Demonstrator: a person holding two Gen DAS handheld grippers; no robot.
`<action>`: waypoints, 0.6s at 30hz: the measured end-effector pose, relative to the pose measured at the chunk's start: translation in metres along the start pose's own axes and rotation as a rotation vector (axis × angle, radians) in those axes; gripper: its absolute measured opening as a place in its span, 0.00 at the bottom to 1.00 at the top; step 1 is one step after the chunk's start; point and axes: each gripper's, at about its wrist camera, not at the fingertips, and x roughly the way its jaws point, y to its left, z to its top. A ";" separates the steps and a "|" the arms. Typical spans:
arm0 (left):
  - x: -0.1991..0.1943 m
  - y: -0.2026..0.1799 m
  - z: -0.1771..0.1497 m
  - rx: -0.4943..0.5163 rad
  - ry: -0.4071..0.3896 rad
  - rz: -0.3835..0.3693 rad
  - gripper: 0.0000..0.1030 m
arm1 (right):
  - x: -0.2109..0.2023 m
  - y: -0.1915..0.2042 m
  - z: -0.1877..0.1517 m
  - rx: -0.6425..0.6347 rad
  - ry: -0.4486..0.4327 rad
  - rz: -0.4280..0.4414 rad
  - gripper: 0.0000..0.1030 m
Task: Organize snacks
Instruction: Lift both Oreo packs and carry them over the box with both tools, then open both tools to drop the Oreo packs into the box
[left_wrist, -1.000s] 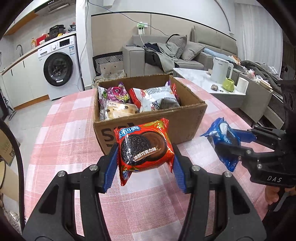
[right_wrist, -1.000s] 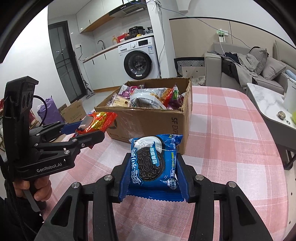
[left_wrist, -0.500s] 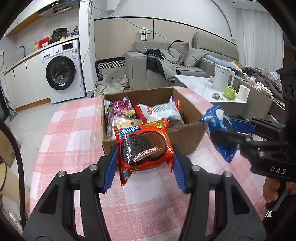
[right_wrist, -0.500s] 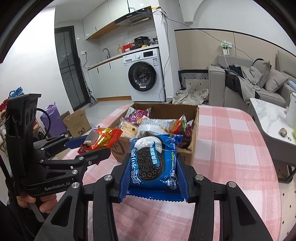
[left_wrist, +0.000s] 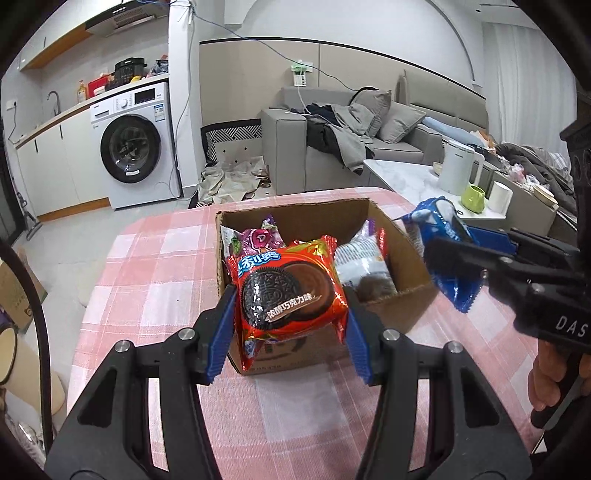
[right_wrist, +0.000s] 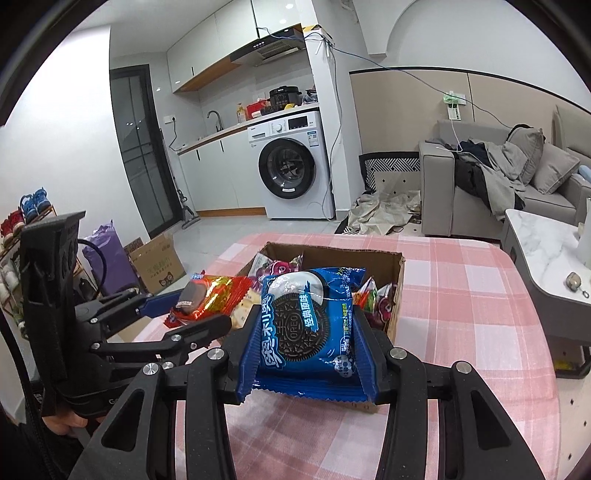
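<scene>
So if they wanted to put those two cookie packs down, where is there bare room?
Inside the cardboard box it is crowded with snack bags. The checked tablecloth left of the box is bare, as is the stretch right of it, toward the marble side table.

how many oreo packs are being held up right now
2: the red Oreo pack in the left gripper, the blue Oreo pack in the right gripper. The cardboard box may hide others.

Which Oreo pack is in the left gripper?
The red Oreo pack, clamped in the left gripper. The blue Oreo pack sits in the right gripper.
</scene>
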 end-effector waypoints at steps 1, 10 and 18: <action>0.004 0.002 0.002 -0.007 0.001 0.002 0.50 | 0.003 -0.001 0.002 0.008 0.002 0.002 0.44; 0.040 0.015 0.020 -0.035 0.019 0.026 0.50 | 0.028 -0.010 0.015 0.037 0.013 -0.003 0.44; 0.067 0.023 0.030 -0.052 0.022 0.033 0.50 | 0.045 -0.015 0.024 0.049 0.021 -0.010 0.44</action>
